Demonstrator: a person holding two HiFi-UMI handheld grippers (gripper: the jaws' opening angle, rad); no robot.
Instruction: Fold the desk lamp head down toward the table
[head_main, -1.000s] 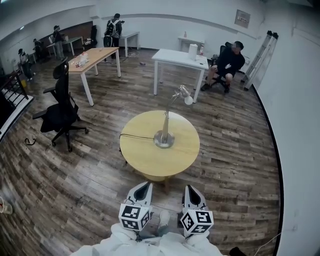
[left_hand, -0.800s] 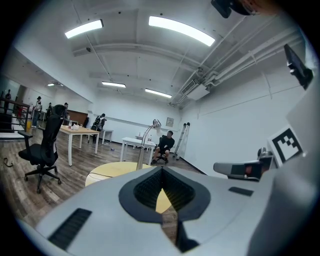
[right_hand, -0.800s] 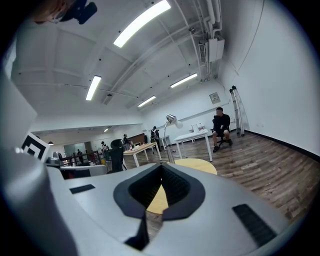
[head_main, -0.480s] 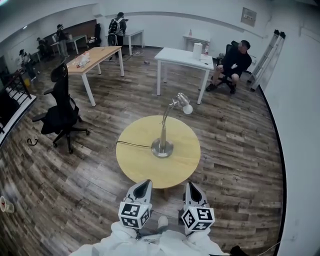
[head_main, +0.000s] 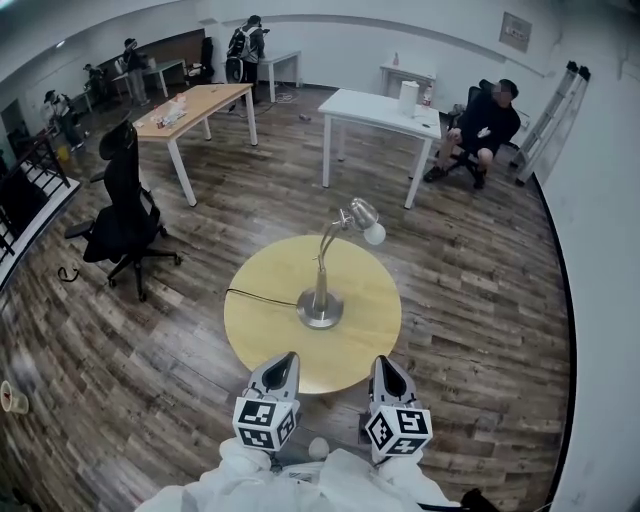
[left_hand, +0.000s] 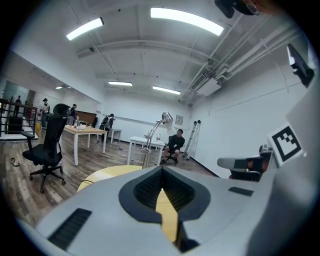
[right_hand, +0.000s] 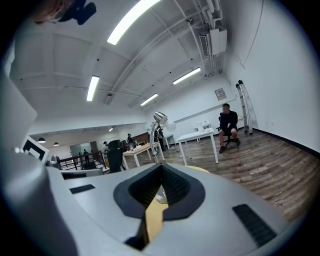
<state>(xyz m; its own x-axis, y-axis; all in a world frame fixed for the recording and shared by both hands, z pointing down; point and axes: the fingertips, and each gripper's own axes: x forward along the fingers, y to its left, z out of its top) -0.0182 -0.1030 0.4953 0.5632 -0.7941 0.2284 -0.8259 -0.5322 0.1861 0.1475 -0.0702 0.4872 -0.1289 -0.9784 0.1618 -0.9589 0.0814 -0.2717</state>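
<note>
A silver desk lamp (head_main: 322, 280) stands upright near the middle of a round yellow table (head_main: 270, 335), its base (head_main: 320, 311) flat on the top. Its head (head_main: 364, 215), with a white bulb, is raised and points right. A black cable (head_main: 255, 297) runs left from the base. My left gripper (head_main: 288, 358) and right gripper (head_main: 383, 362) are side by side at the table's near rim, both shut and empty, well short of the lamp. In the left gripper view the lamp (left_hand: 152, 137) rises beyond the closed jaws. In the right gripper view the lamp head (right_hand: 160, 118) shows above them.
A black office chair (head_main: 125, 215) stands left of the round table. Behind it are a wooden desk (head_main: 195, 105) and a white table (head_main: 380, 110). A person sits on a chair (head_main: 485, 125) at the back right near a ladder (head_main: 560, 110). Other people stand far back.
Both grippers have moved forward toward the round table and now reach its near rim. The table and lamp appear closer. The lamp itself has not moved.
</note>
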